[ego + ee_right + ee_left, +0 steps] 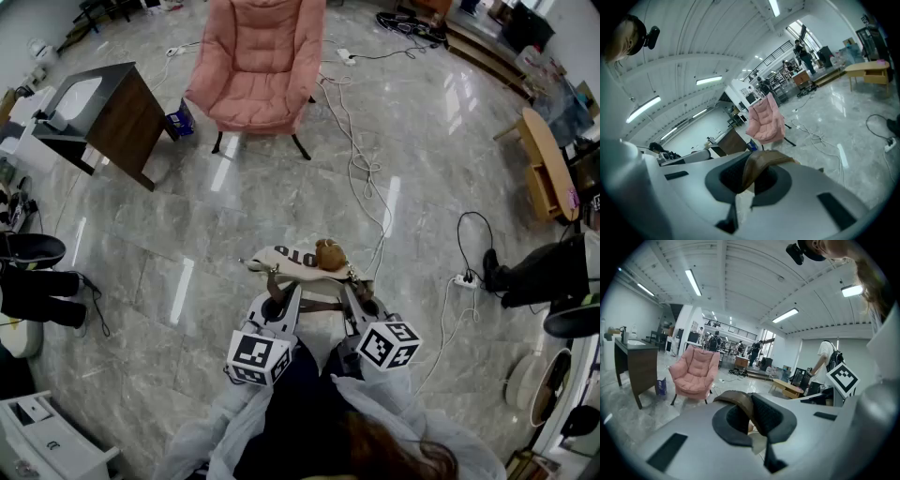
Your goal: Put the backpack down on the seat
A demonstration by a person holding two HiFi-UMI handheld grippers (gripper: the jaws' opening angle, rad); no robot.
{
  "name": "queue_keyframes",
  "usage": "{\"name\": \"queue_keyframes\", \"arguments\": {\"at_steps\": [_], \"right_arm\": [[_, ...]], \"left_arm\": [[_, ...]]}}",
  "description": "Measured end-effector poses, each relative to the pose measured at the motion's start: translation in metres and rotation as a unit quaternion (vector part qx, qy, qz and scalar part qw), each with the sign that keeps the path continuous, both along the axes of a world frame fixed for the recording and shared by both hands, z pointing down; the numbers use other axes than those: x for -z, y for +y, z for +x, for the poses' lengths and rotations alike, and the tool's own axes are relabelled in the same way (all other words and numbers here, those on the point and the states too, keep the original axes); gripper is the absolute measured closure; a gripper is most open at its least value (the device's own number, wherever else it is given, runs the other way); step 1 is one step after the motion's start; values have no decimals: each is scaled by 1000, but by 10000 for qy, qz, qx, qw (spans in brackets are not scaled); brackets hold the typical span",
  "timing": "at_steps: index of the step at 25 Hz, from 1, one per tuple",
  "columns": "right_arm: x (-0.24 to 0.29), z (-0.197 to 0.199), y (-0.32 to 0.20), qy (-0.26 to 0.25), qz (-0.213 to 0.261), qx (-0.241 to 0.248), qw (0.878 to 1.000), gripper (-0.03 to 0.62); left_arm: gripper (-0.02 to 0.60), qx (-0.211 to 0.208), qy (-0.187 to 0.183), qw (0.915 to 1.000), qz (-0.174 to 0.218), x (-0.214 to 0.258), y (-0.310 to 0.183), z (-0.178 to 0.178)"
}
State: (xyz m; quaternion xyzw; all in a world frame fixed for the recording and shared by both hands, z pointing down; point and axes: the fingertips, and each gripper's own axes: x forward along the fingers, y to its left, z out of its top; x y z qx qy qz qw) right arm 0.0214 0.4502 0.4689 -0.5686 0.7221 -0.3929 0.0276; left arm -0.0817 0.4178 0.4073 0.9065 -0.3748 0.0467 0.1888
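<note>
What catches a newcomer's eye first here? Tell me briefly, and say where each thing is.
The pink armchair stands out at the top of the head view, far across the glossy marble floor. Nearer, low in the middle, a cream backpack with a brown plush charm hangs from the left tongs and right tongs, each shut on a brown strap.

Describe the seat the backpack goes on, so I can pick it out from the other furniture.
Look across the grey marble floor, straight ahead in the head view. Right of the dark wooden desk stands the armchair. It is the only pink, quilted piece, on thin black legs; the table far right is plain light wood.
</note>
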Motion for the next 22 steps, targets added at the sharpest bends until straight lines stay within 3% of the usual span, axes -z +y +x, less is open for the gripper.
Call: {"name": "queue_keyframes", "arguments": {"at_steps": [5,8,11,15,22], "right_arm": [[27,20,23,39,412,188,9990,579],[33,37,44,378,545,337,9972,579],[34,52,66,586,647,552,9946,579],[35,70,93,308,526,588,9964,577],[42,94,122,336,703,466,9959,577]], "left_arm": [[568,488,24,9981,385,20,30,14],[568,700,63,9959,575,27,53,31],[568,897,200,9943,538,28,78,45],[568,1040,307,9934,369,24,111,59],[568,1125,156,9923,500,29,147,80]]}}
